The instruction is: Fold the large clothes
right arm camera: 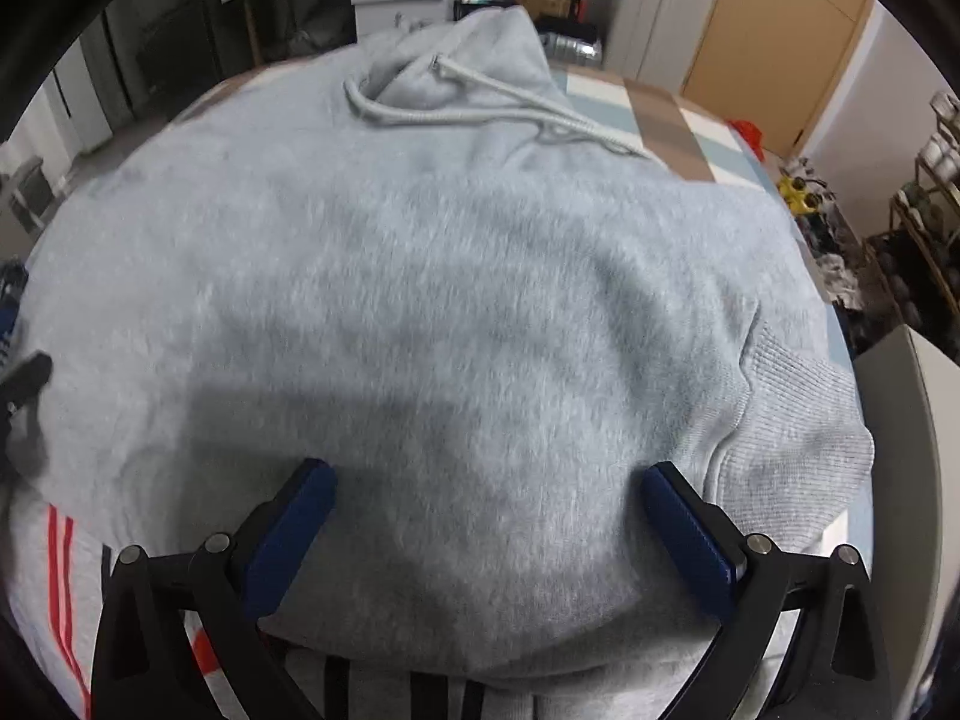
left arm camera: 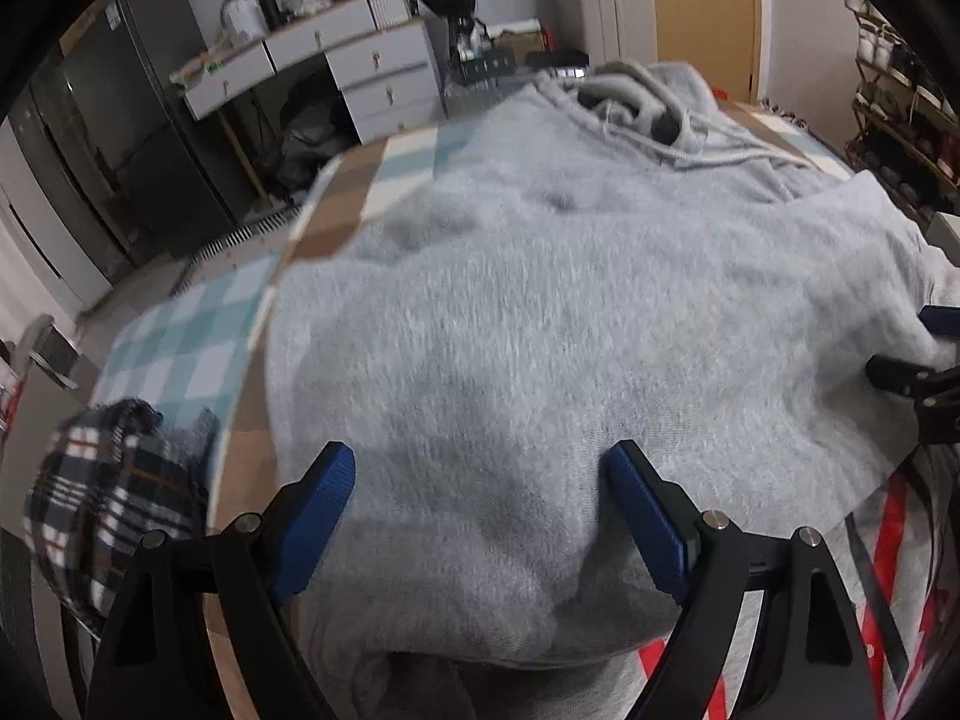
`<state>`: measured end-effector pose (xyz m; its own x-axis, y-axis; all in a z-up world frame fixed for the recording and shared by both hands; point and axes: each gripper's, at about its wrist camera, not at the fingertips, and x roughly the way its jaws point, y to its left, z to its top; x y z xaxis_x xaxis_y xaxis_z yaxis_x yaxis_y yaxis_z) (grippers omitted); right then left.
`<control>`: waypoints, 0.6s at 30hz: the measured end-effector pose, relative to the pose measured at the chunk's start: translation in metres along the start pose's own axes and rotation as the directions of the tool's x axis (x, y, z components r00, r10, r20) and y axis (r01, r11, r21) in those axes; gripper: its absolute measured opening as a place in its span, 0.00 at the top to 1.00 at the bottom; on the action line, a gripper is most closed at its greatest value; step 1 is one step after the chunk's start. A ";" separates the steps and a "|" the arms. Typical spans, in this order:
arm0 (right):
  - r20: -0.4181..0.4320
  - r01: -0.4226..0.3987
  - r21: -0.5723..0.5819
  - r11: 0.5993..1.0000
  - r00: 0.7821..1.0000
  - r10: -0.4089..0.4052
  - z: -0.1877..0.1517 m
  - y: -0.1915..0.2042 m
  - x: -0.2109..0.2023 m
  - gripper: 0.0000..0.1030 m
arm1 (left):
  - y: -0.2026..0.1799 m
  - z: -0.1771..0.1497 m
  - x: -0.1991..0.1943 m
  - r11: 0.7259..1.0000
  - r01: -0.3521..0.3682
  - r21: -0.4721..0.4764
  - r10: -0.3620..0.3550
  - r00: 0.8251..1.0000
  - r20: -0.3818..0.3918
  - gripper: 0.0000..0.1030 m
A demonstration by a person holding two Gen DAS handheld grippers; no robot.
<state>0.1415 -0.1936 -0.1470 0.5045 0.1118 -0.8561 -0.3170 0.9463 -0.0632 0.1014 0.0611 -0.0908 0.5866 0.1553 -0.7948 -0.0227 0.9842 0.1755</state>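
A large grey fleece hoodie [left arm camera: 540, 312] lies spread on a checked table, hood and drawstrings [right arm camera: 480, 108] at the far end. It also fills the right wrist view [right arm camera: 432, 300], with a ribbed cuff [right arm camera: 798, 420] at the right. My left gripper [left arm camera: 480, 474] is open, its blue pads either side of the hoodie's near edge. My right gripper [right arm camera: 489, 486] is open the same way over the near edge. The right gripper's tips also show at the far right of the left wrist view [left arm camera: 918, 354].
A plaid garment [left arm camera: 114, 492] lies at the table's near left corner. A grey garment with red and black stripes [right arm camera: 66, 588] lies under the hoodie's near edge. The checked tablecloth [left arm camera: 180, 348] shows at the left. Drawers [left arm camera: 372, 72] and a fridge stand beyond.
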 end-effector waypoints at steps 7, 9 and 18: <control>0.064 -0.025 0.057 0.998 0.998 0.021 0.004 -0.015 -0.025 0.00 | 0.023 0.002 -0.012 0.983 0.096 -0.157 -0.098 0.995 -0.007 0.15; 0.065 -0.009 0.089 0.996 0.998 0.003 0.005 -0.026 -0.026 0.00 | 0.022 0.002 -0.018 0.988 0.069 -0.141 -0.066 0.997 0.029 0.15; -0.030 0.088 0.017 0.996 0.996 -0.088 0.001 -0.025 -0.002 0.00 | 0.031 -0.005 0.013 0.980 0.088 -0.179 -0.102 0.992 -0.071 0.06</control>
<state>0.1497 -0.2173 -0.1430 0.5057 0.0191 -0.8625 -0.2578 0.9574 -0.1300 0.1046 0.0939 -0.0984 0.5265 0.0596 -0.8481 -0.1159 0.9933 -0.0022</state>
